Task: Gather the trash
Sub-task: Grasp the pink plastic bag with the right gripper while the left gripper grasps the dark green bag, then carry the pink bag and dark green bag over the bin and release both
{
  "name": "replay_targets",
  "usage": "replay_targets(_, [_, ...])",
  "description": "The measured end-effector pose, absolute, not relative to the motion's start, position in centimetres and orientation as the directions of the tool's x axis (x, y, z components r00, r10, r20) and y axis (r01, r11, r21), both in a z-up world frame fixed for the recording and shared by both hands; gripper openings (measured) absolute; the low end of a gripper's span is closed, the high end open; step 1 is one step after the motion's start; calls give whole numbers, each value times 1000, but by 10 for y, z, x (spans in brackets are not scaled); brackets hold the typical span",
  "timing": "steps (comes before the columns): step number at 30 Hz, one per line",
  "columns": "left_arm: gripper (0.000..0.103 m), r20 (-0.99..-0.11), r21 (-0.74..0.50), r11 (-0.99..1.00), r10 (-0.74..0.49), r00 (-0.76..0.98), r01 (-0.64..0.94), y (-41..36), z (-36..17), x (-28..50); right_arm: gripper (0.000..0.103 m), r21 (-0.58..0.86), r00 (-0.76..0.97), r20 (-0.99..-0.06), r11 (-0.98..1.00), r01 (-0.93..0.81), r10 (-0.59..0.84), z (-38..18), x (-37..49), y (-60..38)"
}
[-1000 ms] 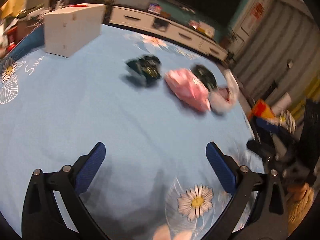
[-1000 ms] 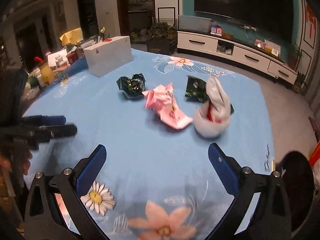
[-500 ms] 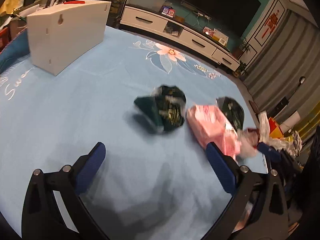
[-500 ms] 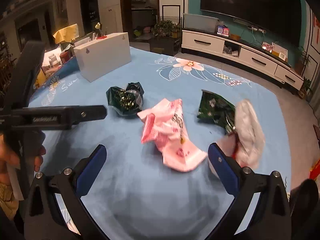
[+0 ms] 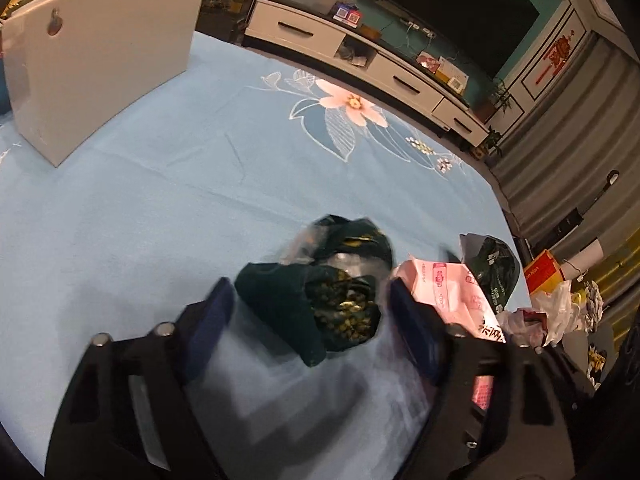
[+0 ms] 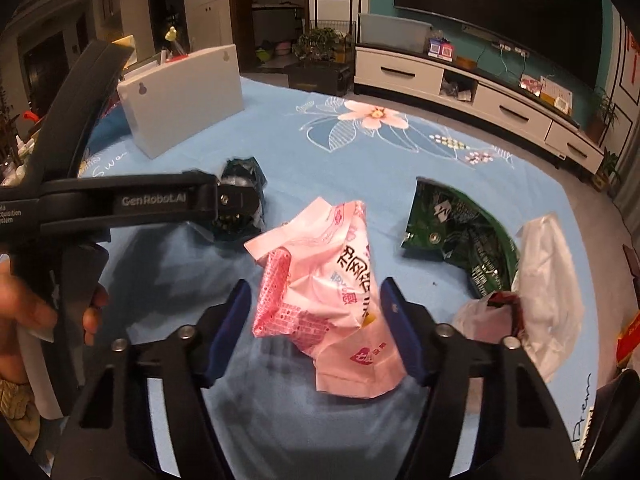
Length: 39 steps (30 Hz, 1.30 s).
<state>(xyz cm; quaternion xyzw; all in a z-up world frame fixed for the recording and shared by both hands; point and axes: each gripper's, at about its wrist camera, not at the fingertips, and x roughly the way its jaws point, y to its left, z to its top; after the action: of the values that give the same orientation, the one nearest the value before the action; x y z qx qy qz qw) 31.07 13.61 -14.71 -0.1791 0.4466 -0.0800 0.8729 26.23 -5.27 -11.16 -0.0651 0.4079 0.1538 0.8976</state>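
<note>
A crumpled dark green wrapper (image 5: 332,292) lies on the blue tablecloth between the fingers of my left gripper (image 5: 308,320), whose jaws are partly closed around it with small gaps on both sides. It also shows in the right wrist view (image 6: 240,200), half hidden by the left gripper (image 6: 236,204). A pink wrapper (image 6: 332,292) lies between the fingers of my right gripper (image 6: 316,316), which is open around it. A flat green packet (image 6: 452,232) and a white plastic bag (image 6: 536,292) lie to the right.
A white box (image 5: 96,68) stands at the back left of the round table (image 5: 160,200). A white TV cabinet (image 6: 480,100) runs along the far wall. Clutter sits on the floor beyond the table's right edge (image 5: 560,300).
Both grippers moved forward and down. The left now straddles the dark green wrapper and the right straddles the pink wrapper. Both pairs of jaws have narrowed.
</note>
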Motion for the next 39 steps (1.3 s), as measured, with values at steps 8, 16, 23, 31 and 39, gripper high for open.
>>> replay_targets(8, [49,-736,-388,922,-311,601,2,134,-146,306,31,37,607,-757,943,-330,242,-115,257,-53])
replay_targets(16, [46,-719,-342,939,-274,638,18,141,-120,254,29,152,626,-694,922,-356,356,-88,209,-57])
replay_targets(23, [47,-712,-278,960,-230,663,34,143,-102,190,29,224,630,-649,899,-376,425,-60,146,-74])
replay_targets(31, [48,-718,-247,964,-247,650,94,119,-89,128,29,219,675,-625,918,-330,392,-40,90,-105])
replay_targets(39, [50,-704,-193,967,-255,663,167,87,-69,93,30,223,724,-589,933,-283,360,-24,59,-136])
